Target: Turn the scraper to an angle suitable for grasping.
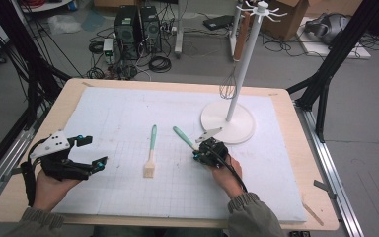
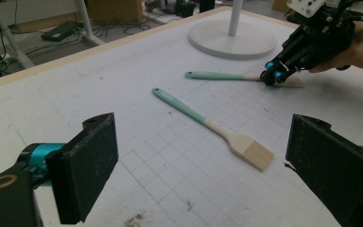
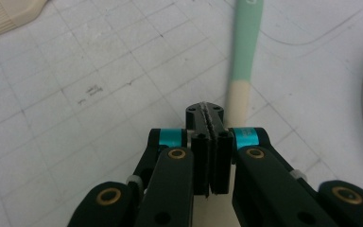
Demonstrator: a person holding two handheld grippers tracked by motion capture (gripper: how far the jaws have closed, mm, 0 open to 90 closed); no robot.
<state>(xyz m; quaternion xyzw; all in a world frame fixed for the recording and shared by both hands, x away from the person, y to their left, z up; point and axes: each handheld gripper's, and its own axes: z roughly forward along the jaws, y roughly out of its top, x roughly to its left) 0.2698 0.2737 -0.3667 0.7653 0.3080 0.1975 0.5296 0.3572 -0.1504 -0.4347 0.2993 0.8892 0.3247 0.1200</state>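
Judging by the whisk (image 1: 228, 85) already hanging on the white stand (image 1: 237, 129), the job looks like hanging up the utensils, and it seems early on: one is up and two are still flat on the white mat (image 1: 128, 108).

The left gripper (image 1: 94, 151) is held at the near left of the mat with its jaws wide apart and nothing between them. The brush (image 1: 151, 155) lies just ahead of it and a little to its right, bristles toward the person and handle pointing away, untouched.

Beyond the brush is the spatula (image 1: 183, 137), with its green handle pointing up and left, away from the right gripper (image 1: 199, 154). That gripper's jaws are pressed together, with nothing visible between them. Its tips are down where the green handle meets the pale blade, which runs underneath the jaws. I cannot tell whether the tips rest on the spatula or sit just above it, but it is not picked up. The stand's round base is just beyond this gripper, to its right.
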